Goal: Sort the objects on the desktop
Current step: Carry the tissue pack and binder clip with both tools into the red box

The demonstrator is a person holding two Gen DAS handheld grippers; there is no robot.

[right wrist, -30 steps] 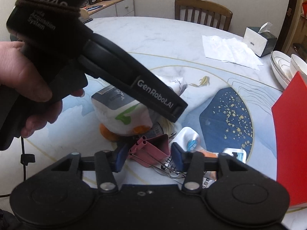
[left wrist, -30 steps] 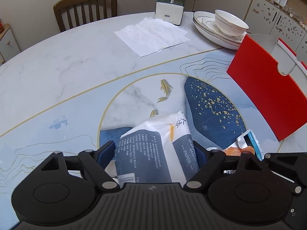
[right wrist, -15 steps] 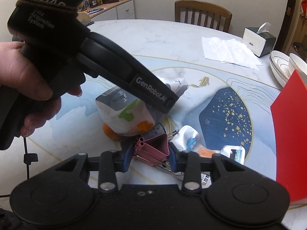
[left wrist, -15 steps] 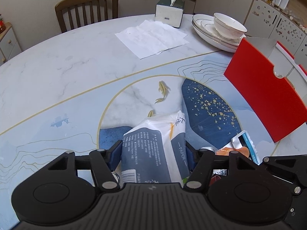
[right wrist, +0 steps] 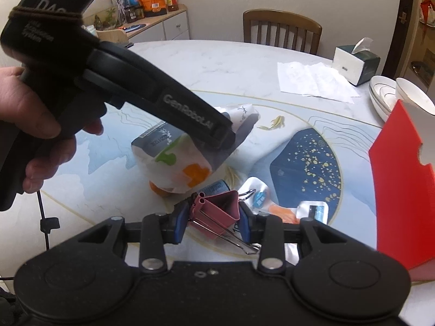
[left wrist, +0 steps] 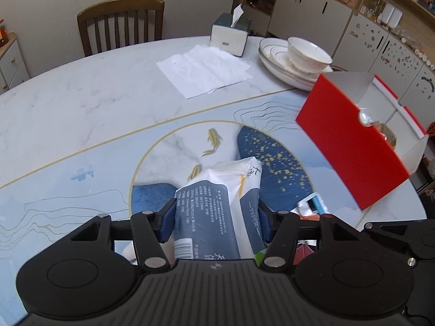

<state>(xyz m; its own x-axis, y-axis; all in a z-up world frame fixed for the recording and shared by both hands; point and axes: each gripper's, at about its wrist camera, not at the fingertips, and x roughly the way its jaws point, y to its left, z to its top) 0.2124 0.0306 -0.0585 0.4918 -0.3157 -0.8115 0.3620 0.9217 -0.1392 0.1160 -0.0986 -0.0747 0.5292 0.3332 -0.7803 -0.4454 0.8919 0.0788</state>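
My left gripper [left wrist: 216, 224] is shut on a white and dark blue pack of paper tissues [left wrist: 225, 198] and holds it above the table. In the right wrist view the same pack [right wrist: 185, 160] hangs lifted under the left gripper's black body. My right gripper [right wrist: 213, 221] is shut on a dark pink binder clip [right wrist: 217, 210], its wire handles pointing back toward the camera. A red open box [left wrist: 353, 146] stands at the right, also in the right wrist view [right wrist: 402, 195]. Small sachets [right wrist: 288, 206] and an orange object [right wrist: 160, 190] lie on the table below.
Stacked white plates with a bowl [left wrist: 296, 62], a tissue box [left wrist: 229, 34] and a flat white paper sheet [left wrist: 204, 70] sit at the far side of the round marble table [left wrist: 81, 114]. A wooden chair [left wrist: 121, 24] stands behind it.
Both grippers closed: the left on the tissue pack, the right on the binder clip. Both objects have risen off the table.
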